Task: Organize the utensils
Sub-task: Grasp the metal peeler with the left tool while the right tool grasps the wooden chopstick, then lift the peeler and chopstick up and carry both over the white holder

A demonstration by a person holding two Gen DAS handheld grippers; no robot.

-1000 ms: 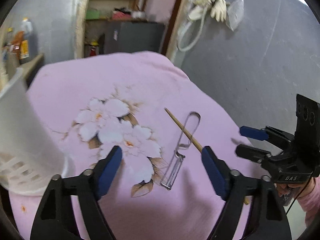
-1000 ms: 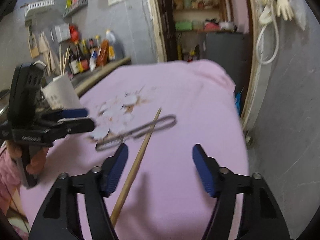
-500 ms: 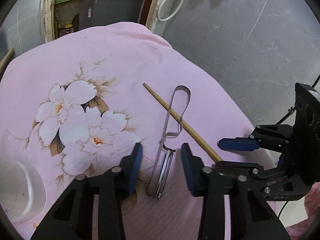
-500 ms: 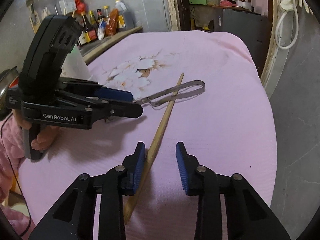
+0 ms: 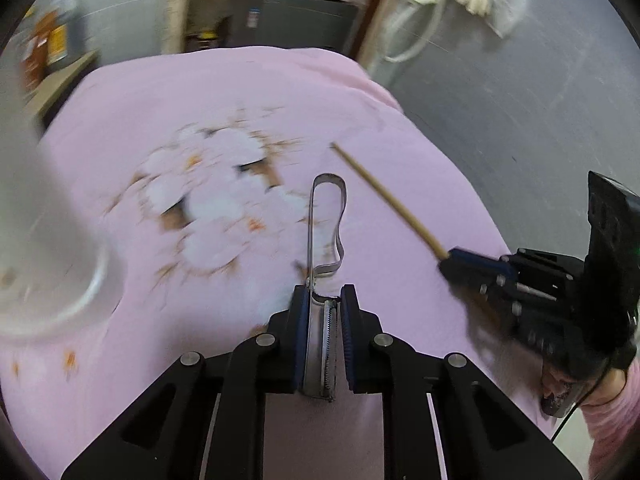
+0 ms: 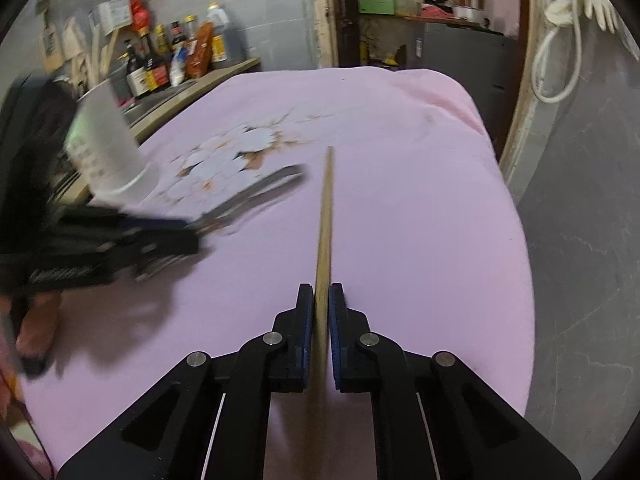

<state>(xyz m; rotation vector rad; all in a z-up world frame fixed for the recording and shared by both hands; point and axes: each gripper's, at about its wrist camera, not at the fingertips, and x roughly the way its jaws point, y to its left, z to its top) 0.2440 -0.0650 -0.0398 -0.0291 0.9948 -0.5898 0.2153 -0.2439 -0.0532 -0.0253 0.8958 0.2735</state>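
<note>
A metal peeler [image 5: 309, 232] with a looped handle lies on the pink flowered cloth [image 5: 200, 92]. Its blade end sits between the blue pads of my left gripper [image 5: 325, 292], whose jaws are closing on it and touch both sides. A wooden chopstick [image 6: 326, 216] points away from me, pinched near its near end by my right gripper [image 6: 321, 292], which is shut on it. In the left wrist view the chopstick [image 5: 384, 192] runs diagonally into the right gripper [image 5: 452, 258]. In the right wrist view the left gripper [image 6: 188, 232] is a blur holding the peeler [image 6: 260, 188].
A white perforated utensil holder [image 6: 108, 148] stands at the left of the cloth, large and blurred in the left wrist view [image 5: 48, 240]. Sauce bottles [image 6: 168, 64] line a counter behind it. The cloth's right edge drops to a grey floor [image 6: 580, 240].
Both grippers have closed from wide open, the left onto the peeler's blade end and the right onto the chopstick. Both have dropped closer to the cloth.
</note>
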